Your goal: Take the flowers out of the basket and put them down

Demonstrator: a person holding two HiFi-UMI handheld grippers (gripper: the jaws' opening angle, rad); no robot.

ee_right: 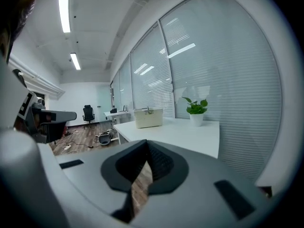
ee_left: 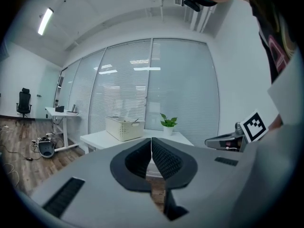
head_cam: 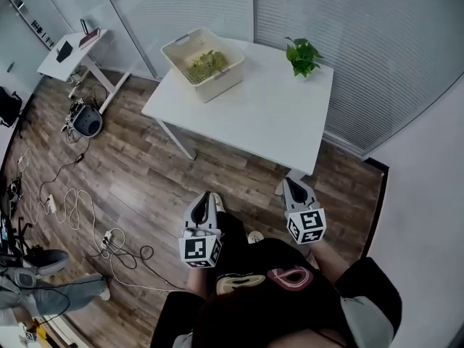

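Flowers fill the basket at the table's far-left corner; left gripper and right gripper, fingers together, hover over open floor.

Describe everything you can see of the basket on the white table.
The basket is a cream, rectangular tub that looks like plastic, with a thick rim and walls that seem perforated. It stands upright and open-topped on the table, near its far left corner and slightly askew to the edges. Yellow-green flowers lie inside. Nothing else touches it.

Probably an office: glass partition walls, desk, swivel chair.
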